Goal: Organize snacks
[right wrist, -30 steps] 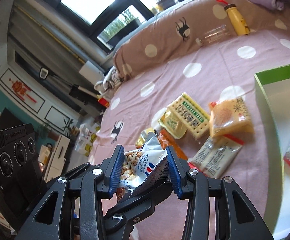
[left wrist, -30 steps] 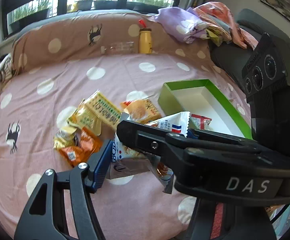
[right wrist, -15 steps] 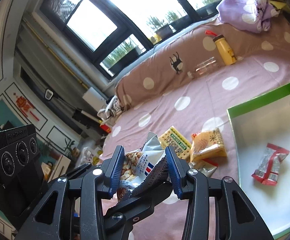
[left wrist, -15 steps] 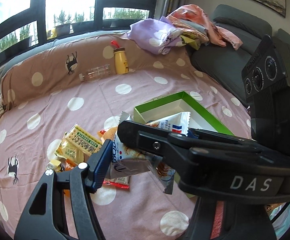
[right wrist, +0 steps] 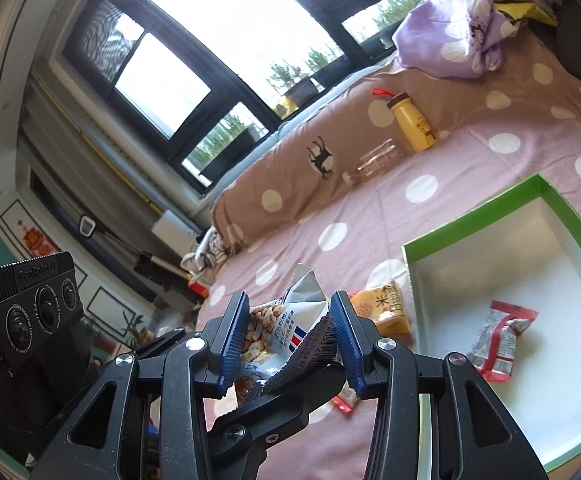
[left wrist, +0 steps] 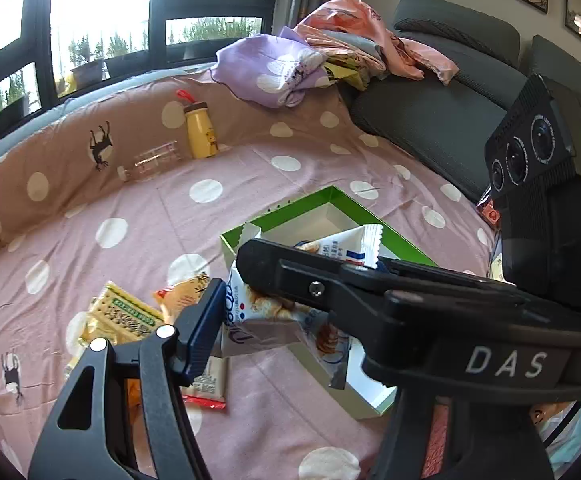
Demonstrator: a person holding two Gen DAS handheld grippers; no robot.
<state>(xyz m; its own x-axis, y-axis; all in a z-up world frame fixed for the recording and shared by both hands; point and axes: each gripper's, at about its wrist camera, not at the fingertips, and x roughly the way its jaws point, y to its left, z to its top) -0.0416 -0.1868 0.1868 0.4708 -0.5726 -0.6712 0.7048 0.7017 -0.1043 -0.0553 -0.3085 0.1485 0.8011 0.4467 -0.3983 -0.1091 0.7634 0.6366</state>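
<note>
While both grippers (right wrist: pixel 290 338) clamp one snack bag (right wrist: pixel 280 332), I fear tearing it before the box (right wrist: pixel 570 216) at right.

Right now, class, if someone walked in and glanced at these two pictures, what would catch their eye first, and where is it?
First, the snack packet pinched in the right tongs, close to the camera. Next, the green-rimmed box on the spotted pink bedspread, with one red packet inside. Then the yellow bottle standing by the brown bolster at the back.
</note>
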